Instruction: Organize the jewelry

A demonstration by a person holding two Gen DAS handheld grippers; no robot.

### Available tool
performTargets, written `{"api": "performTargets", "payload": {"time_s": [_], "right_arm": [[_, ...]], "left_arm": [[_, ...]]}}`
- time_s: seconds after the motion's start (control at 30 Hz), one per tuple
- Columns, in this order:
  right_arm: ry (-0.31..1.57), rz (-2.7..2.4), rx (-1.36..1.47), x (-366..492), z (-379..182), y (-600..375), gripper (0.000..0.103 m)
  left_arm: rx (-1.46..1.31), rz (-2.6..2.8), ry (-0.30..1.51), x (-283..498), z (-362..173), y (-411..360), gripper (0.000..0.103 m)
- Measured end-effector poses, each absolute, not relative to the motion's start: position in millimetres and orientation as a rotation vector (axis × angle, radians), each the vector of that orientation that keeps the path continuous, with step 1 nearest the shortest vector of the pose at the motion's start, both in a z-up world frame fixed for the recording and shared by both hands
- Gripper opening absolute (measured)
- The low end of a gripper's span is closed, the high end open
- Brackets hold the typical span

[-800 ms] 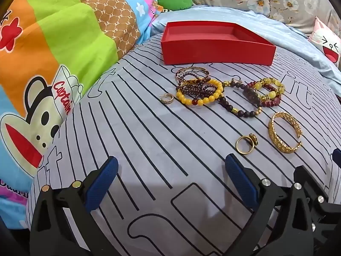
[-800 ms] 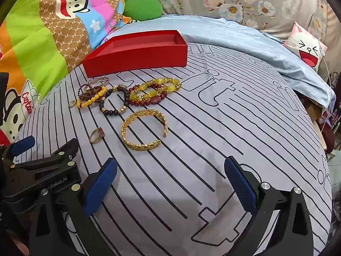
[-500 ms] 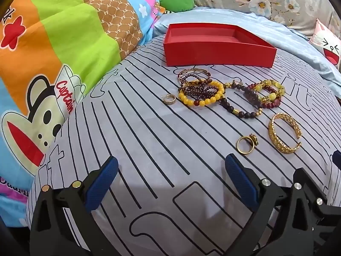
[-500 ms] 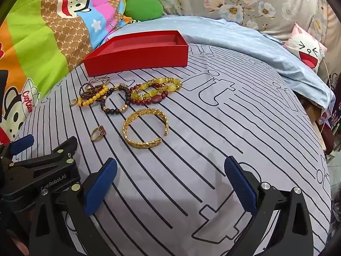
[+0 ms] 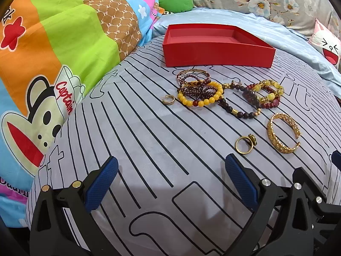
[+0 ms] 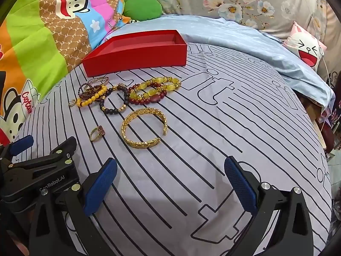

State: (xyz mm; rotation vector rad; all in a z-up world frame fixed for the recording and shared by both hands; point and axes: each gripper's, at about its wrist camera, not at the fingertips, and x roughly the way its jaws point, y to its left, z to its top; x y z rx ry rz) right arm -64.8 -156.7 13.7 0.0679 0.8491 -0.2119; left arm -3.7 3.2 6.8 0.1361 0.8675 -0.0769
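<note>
An open red box (image 5: 217, 49) (image 6: 136, 53) stands at the back of a striped grey bedsheet. In front of it lie several beaded bracelets (image 5: 230, 95) (image 6: 132, 93), a small gold hoop (image 5: 168, 100), a gold ring with a dark stone (image 5: 245, 144) (image 6: 97, 132) and a gold cuff bangle (image 5: 283, 133) (image 6: 143, 133). My left gripper (image 5: 170, 183) is open and empty, short of the ring. My right gripper (image 6: 170, 183) is open and empty, just short of the bangle. The left gripper shows at the left edge of the right wrist view (image 6: 40, 166).
A bright cartoon monkey quilt (image 5: 53, 53) is piled on the left. A light blue sheet (image 6: 234, 42), a green cushion (image 6: 142, 8) and a laughing-face pillow (image 6: 307, 49) lie behind and to the right. The bed's right edge (image 6: 324, 140) drops off.
Both grippers have eased slightly forward toward the jewelry. The jaws stay open and no piece has moved.
</note>
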Motion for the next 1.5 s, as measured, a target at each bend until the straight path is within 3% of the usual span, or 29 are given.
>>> {"api": "performTargets", "payload": {"time_s": [1.5], "right_arm": [[0.852,-0.213,0.072,-65.8,12.8,-158.6,0.097]], "left_arm": [[0.125,-0.079,0.865,-11.0,2.7,2.8,0.096]]}}
